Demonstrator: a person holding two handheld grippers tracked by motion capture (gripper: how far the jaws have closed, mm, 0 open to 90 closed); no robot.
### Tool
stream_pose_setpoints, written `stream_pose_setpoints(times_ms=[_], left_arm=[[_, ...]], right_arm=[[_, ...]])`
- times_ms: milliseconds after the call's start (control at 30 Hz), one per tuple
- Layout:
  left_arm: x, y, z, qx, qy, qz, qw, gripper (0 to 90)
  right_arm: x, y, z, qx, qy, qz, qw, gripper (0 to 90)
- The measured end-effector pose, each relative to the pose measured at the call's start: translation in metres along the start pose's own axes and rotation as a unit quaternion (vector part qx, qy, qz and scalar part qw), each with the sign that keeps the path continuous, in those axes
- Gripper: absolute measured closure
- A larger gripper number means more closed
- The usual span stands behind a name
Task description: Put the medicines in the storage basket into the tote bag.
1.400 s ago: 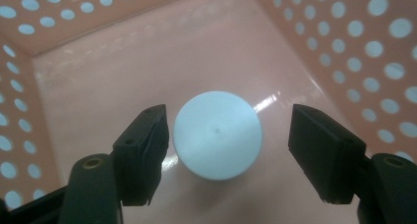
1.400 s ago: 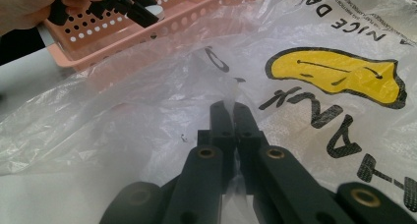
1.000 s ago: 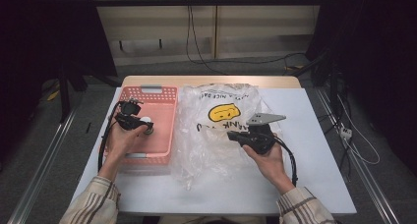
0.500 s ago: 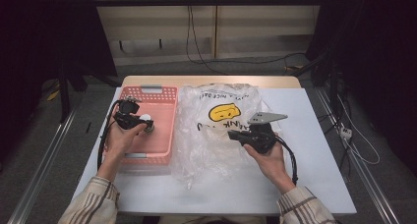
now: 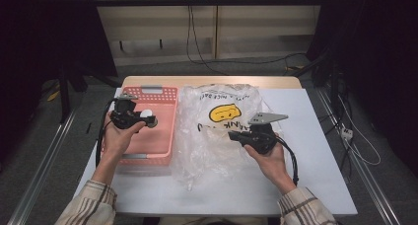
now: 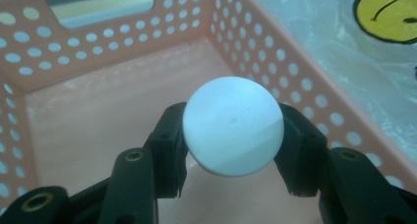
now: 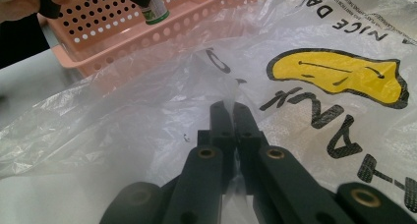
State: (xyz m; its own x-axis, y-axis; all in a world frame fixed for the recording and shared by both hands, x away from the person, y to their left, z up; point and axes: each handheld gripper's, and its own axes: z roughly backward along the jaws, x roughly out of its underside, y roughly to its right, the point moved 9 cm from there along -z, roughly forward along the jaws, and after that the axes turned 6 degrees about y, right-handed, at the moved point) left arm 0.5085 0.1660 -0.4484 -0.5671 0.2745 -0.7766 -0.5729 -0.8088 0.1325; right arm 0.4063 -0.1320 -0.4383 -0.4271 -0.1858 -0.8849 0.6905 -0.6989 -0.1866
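1. While the left tongs (image 5: pixel 148 121) hold a white ball (image 5: pixel 146 120) over the pink basket (image 5: pixel 162 136), the high view shows the right tongs (image 5: pixel 235 136) lying on the clear plastic bag (image 5: pixel 217 136) that is spread on the table (image 5: pixel 315 151) just beside the basket. The step in hand looks like moving the ball from the basket towards the bag, with the right side keeping the bag ready.

2. In the left gripper view, the left tongs (image 6: pixel 231 135) are closed on the ball (image 6: pixel 232 131), one jaw on each side of it. The ball hangs above the basket floor (image 6: pixel 98 130), inside the walls, near the wall that faces the bag (image 6: pixel 354 57).

3. In the right gripper view, the right tongs (image 7: pixel 235 117) are pressed together on a fold of the bag (image 7: pixel 147 116) film, close to the yellow face print (image 7: pixel 339 74). The basket (image 7: pixel 123 22) sits behind, with the left hand (image 7: pixel 29 0) above it.

4. Next, I judge, the right tongs must lift the film to open a mouth, and the left must carry the ball over the basket wall without squeezing it loose.
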Motion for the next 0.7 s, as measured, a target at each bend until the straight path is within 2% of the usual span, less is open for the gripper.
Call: stream_pose_setpoints(times_ms=[167,233,400,567,700], left_arm=[[-0.006,0.012,0.009,0.007,0.019,-0.004,0.9998,51.1],[-0.009,0.019,0.013,0.012,0.027,-0.011,0.9995,51.1],[-0.013,0.035,0.02,0.028,0.038,-0.02,0.9987,51.1],[-0.013,0.046,0.026,0.033,0.041,-0.031,0.9982,51.1],[-0.016,0.058,0.032,0.04,0.053,-0.037,0.9971,51.1]], right_arm=[[0.0,0.002,0.0,0.005,0.003,-0.003,1.0,90.0],[0.0,0.002,0.0,0.005,0.002,-0.004,1.0,90.0],[-0.001,0.001,0.0,0.003,0.003,-0.004,1.0,90.0],[0.001,0.001,-0.002,0.001,0.0,-0.004,1.0,90.0],[0.0,0.001,-0.002,0.001,0.001,-0.003,1.0,90.0]])
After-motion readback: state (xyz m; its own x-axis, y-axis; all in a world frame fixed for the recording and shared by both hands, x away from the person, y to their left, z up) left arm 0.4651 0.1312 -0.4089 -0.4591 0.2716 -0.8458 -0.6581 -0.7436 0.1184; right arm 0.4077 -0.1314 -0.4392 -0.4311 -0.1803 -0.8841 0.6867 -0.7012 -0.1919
